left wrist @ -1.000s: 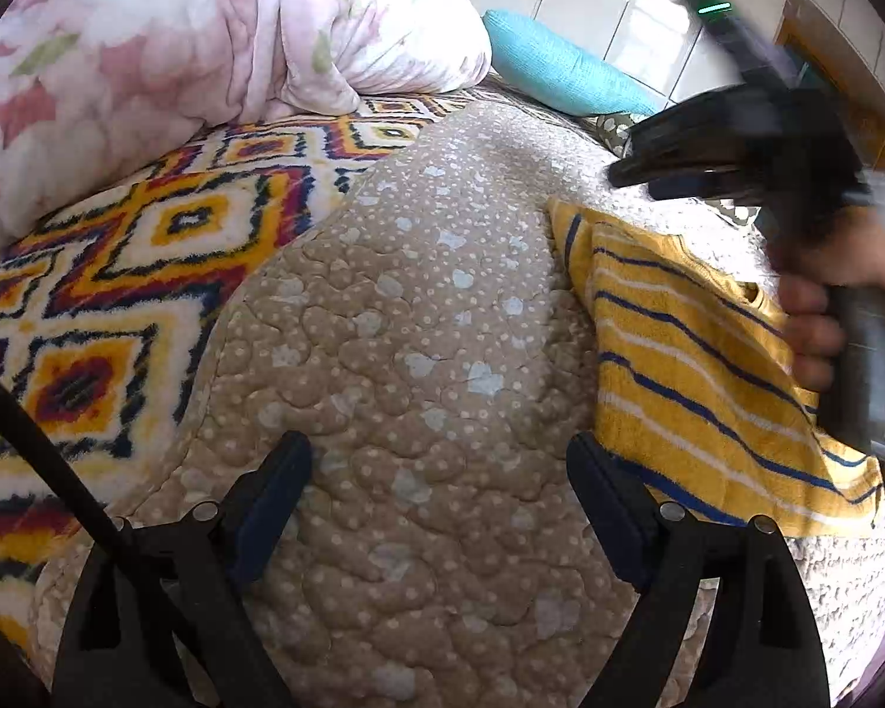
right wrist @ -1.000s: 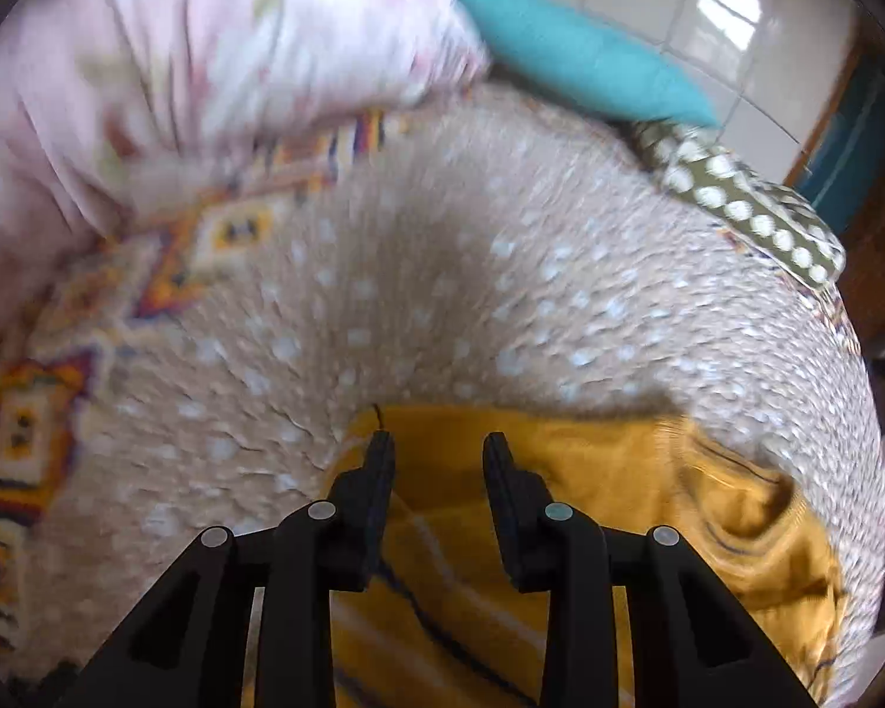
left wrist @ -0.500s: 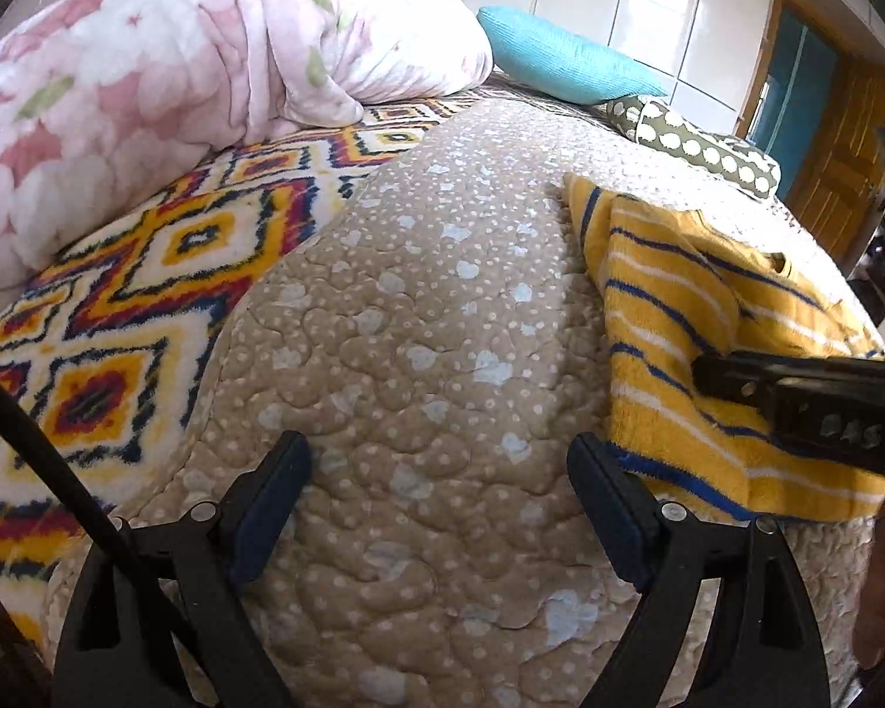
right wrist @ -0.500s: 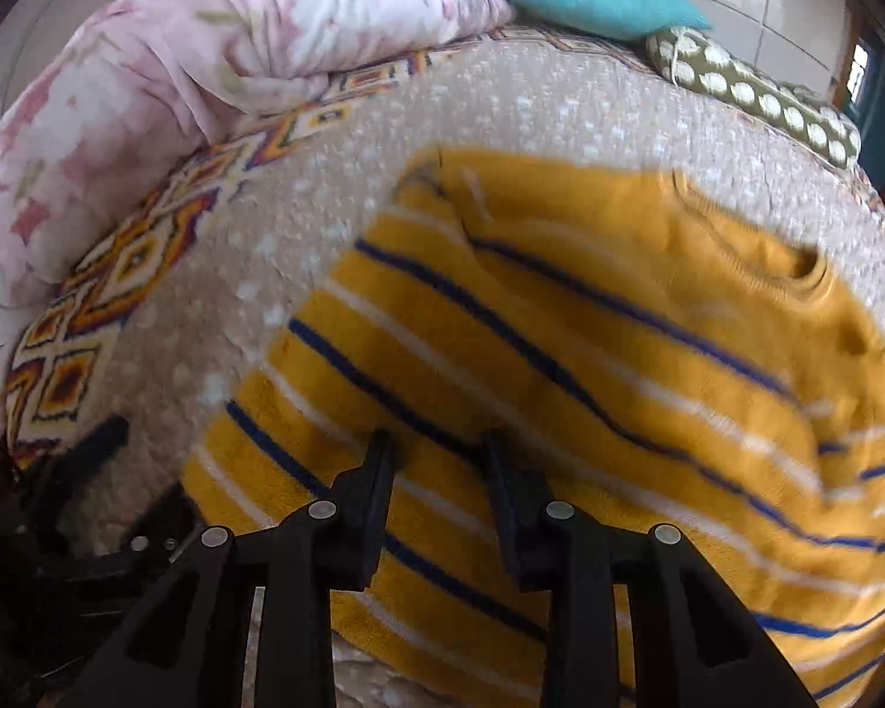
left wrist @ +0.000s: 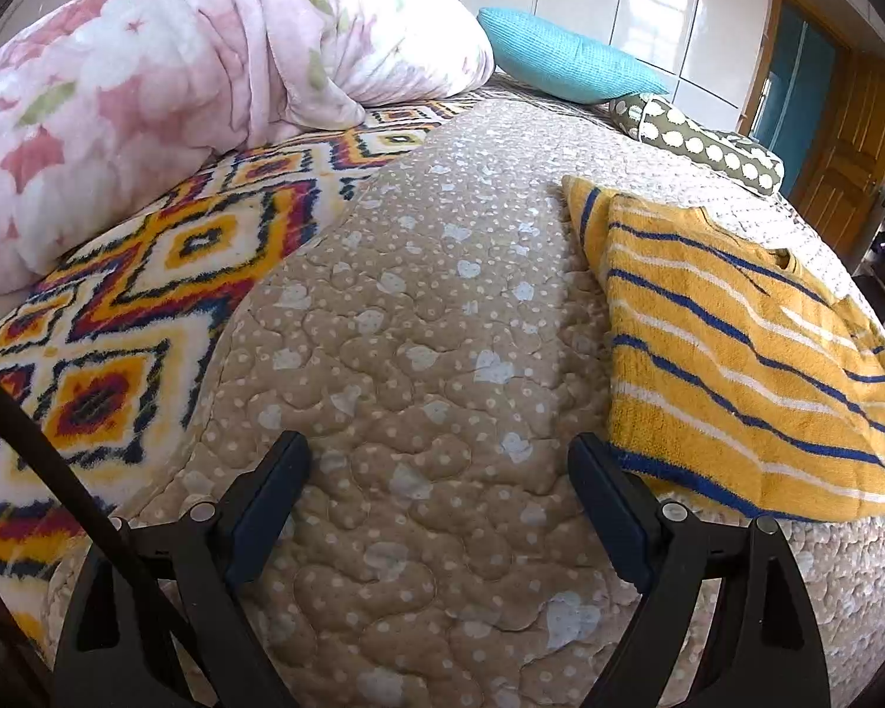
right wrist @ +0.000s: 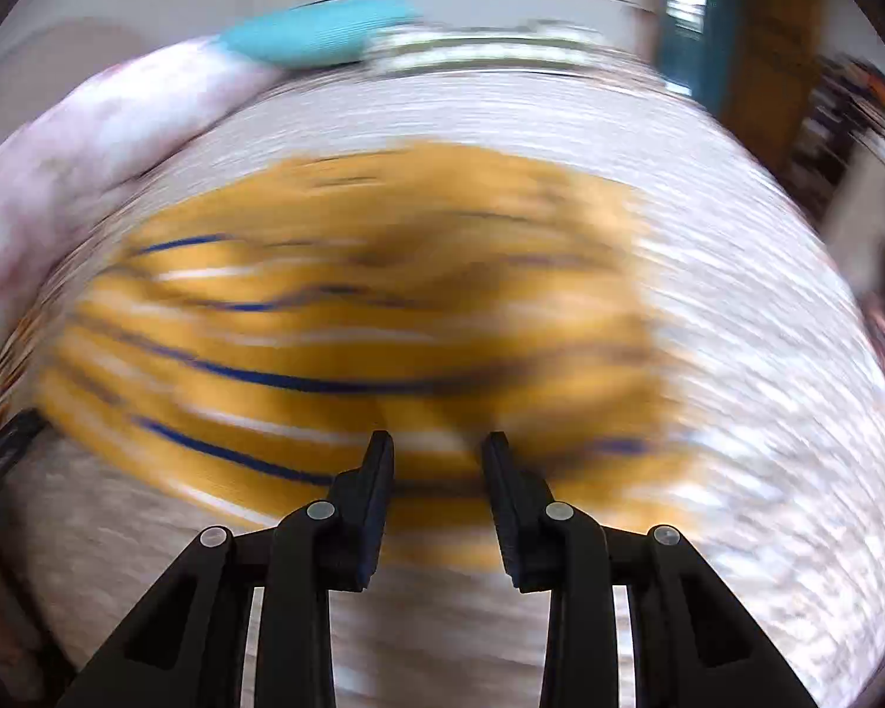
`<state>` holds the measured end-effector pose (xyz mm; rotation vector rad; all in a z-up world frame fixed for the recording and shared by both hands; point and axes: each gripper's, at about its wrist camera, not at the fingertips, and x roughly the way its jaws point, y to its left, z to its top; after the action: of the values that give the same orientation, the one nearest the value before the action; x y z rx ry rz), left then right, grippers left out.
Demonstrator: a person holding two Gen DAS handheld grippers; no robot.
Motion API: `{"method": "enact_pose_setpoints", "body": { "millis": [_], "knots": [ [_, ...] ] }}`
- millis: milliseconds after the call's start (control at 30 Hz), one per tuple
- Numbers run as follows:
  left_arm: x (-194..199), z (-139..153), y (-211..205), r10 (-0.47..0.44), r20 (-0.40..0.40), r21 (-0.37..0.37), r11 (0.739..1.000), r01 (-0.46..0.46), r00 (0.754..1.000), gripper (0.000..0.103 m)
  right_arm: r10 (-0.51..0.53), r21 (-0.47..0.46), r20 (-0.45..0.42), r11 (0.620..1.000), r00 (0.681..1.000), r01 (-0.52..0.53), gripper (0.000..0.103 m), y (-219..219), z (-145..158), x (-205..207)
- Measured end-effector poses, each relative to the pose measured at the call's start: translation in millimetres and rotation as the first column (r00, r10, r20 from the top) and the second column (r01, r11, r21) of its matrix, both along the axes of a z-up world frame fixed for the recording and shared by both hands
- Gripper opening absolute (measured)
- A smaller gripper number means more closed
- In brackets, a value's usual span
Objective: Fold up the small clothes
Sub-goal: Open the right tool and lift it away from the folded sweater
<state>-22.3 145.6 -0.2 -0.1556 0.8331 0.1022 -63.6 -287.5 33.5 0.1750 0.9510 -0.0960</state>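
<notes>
A yellow knitted top with blue and white stripes lies folded on the beige quilted bedspread, to the right of my left gripper. The left gripper is open wide and empty, low over the quilt, its right finger close to the top's near left corner. In the right wrist view, which is blurred by motion, the same top fills the middle. My right gripper is above its near edge, jaws a small gap apart with nothing between them.
A pink floral duvet is heaped at the back left on a patterned fleece blanket. A turquoise cushion and a spotted pillow lie at the back. A wooden door stands at the right.
The right gripper has left the left wrist view and swung back toward the top's near edge, moving fast. The left gripper has stayed put. The top lies flatter.
</notes>
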Motion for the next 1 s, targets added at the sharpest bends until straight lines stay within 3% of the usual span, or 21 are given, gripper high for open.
{"method": "enact_pose_setpoints", "body": {
  "millis": [100,200,367,400,433,467,600,633,667,733,867,900,967,1000],
  "knots": [
    [0.8,-0.5,-1.4,0.005,-0.001,0.011,1.0,-0.005,1.0,0.088,-0.119,0.088,0.042,0.99,0.992,0.115,0.037,-53.2,7.8,-35.9],
    [1.2,-1.3,-3.1,0.011,-0.001,0.026,1.0,-0.011,1.0,0.088,-0.1,0.131,0.058,0.987,0.993,0.091,0.052,-63.7,3.8,-49.0],
    [2.2,-2.9,-5.6,0.021,0.005,0.032,0.999,-0.021,1.0,0.089,-0.012,0.155,0.078,0.988,0.997,-0.001,0.052,-42.1,-18.3,-41.0],
    [2.0,-3.1,-5.5,0.021,0.007,0.032,0.999,-0.021,1.0,0.089,0.013,0.164,0.074,0.986,0.997,-0.025,0.045,-36.9,-22.3,-36.7],
    [1.8,-3.2,-5.2,0.02,0.008,0.031,0.999,-0.02,1.0,0.089,0.048,0.187,0.058,0.981,0.997,-0.058,0.019,-30.9,-26.4,-29.3],
    [1.5,-3.2,-4.8,0.02,0.01,0.03,0.999,-0.02,1.0,0.089,0.06,0.193,0.042,0.979,0.997,-0.067,0.015,-29.1,-27.7,-25.0],
    [0.8,-3.7,-4.2,0.018,0.012,0.027,0.999,-0.018,1.0,0.089,0.003,0.139,0.064,0.99,0.998,-0.011,0.012,-49.0,-14.4,-30.7],
    [0.7,-3.8,-4.2,0.018,0.011,0.028,0.999,-0.018,1.0,0.089,-0.024,0.148,0.059,0.989,0.998,0.015,0.006,-61.9,-14.2,-34.4],
    [0.2,-3.9,-4.1,0.019,0.009,0.032,0.999,-0.019,1.0,0.089,-0.066,0.114,0.043,0.992,0.997,0.06,0.001,-71.2,-15.2,-38.0],
    [0.4,-3.7,-4.7,0.019,0.008,0.035,0.999,-0.02,1.0,0.089,-0.12,0.055,0.021,0.991,0.993,0.119,0.001,-86.3,-18.2,-45.9],
    [0.7,-3.7,-4.8,0.019,0.008,0.036,0.999,-0.019,1.0,0.089,-0.189,0.243,0.042,0.954,0.981,0.173,0.002,-114.0,-18.0,-76.4],
    [0.5,-3.7,-4.7,0.019,0.007,0.038,0.999,-0.02,1.0,0.089,-0.187,0.281,0.05,0.945,0.981,0.166,0.006,-114.2,-17.4,-80.5],
    [1.1,-3.5,-4.8,0.019,0.006,0.039,0.999,-0.019,1.0,0.089,-0.176,0.395,0.071,0.909,0.982,0.135,0.034,-109.2,-20.0,-84.8],
    [0.9,-3.5,-4.5,0.019,0.007,0.038,0.999,-0.019,1.0,0.089,-0.171,0.446,0.079,0.887,0.982,0.119,0.056,-105.9,-23.5,-85.0]
  ]
}}
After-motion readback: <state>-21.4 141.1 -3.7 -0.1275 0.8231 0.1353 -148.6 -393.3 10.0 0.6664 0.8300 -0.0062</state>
